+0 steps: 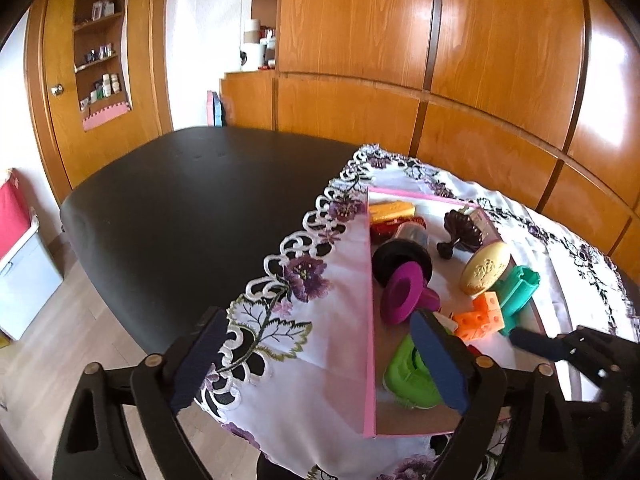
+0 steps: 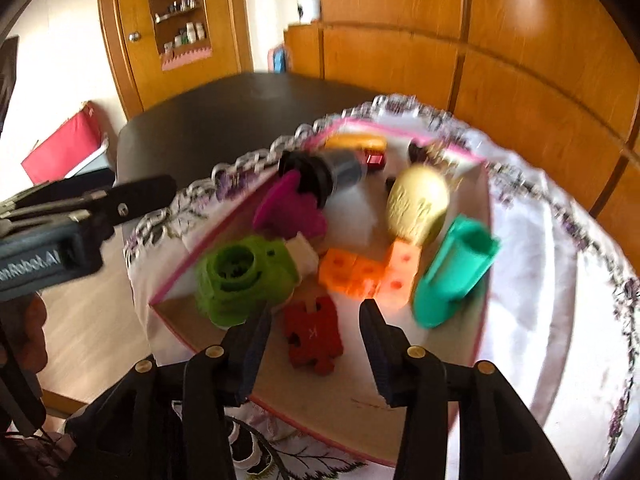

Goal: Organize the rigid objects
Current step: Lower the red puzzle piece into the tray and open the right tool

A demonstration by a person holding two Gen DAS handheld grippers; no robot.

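Black right hand-held gripper (image 2: 314,334): spread wide, empty, above red puzzle piece (image 2: 314,336) | left hand-held gripper (image 1: 316,354): released

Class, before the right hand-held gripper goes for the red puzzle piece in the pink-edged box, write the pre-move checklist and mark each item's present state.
1. Right hand-held gripper open: ok, nothing between its fingers.
2. Red puzzle piece in line with the gap between the fingers: ok, it lies just ahead of them.
3. Room around the piece: not ok, the green toy camera and the orange cube chain sit close.
4. Left hand-held gripper out of the way: cannot tell; it is open over the box's left wall.
5. Sharp view: not ok, the right wrist picture is blurred.
6. Pink-edged box flat on the embroidered cloth: ok.
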